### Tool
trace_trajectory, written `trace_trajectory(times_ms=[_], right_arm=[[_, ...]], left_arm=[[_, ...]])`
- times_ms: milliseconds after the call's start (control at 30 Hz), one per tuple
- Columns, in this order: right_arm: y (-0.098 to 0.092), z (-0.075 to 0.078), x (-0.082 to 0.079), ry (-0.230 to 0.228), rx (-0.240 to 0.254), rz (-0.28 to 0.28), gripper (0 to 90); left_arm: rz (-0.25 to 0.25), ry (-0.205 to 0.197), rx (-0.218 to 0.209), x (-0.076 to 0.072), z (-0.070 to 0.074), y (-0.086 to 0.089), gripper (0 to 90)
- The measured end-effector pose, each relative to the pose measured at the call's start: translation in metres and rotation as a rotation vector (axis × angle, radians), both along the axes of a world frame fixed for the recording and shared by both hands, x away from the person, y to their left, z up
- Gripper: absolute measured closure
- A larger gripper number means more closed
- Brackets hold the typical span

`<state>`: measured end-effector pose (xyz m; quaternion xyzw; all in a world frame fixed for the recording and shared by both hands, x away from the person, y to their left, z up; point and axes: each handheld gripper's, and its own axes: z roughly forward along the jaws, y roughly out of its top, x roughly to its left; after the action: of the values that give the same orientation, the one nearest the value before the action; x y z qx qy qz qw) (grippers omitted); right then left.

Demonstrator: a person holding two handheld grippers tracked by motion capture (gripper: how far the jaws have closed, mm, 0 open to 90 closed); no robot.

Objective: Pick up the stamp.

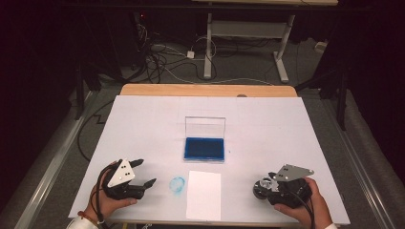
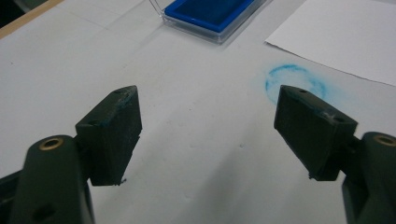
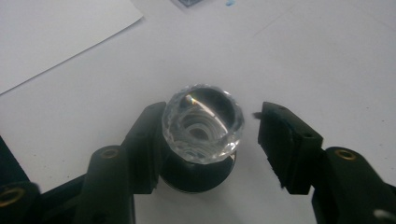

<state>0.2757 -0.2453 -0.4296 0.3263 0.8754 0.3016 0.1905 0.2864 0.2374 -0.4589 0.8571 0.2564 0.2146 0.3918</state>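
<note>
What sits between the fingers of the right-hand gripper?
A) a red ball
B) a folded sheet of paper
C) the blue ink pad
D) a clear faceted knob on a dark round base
D: in the right gripper view, the clear faceted knob stands between the right gripper's fingers, touching one side, a gap on the other.

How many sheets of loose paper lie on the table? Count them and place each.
1. The paper lies at the near edge of the table, in front of the ink pad and right of a blue ring stain.
</note>
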Motion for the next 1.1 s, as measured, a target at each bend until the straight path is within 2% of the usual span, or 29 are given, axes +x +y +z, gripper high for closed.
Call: trace_trajectory(times_ms=[267, 867, 1100], right_arm=[[0.0050, -0.0005, 0.0016, 0.010, 0.002, 0.019, 55.0], [0.0063, 0.0002, 0.0031, 0.013, -0.002, 0.021, 56.9], [0.0053, 0.0028, 0.0038, -0.004, 0.001, 0.026, 57.0]], left_arm=[[-0.006, 0.007, 0.006, 0.0001, -0.0009, -0.0017, 22.2], [-0.018, 0.018, 0.024, -0.0001, -0.0018, -0.0029, 22.6], [-0.016, 0.017, 0.023, -0.0002, -0.0017, -0.0029, 22.6]])
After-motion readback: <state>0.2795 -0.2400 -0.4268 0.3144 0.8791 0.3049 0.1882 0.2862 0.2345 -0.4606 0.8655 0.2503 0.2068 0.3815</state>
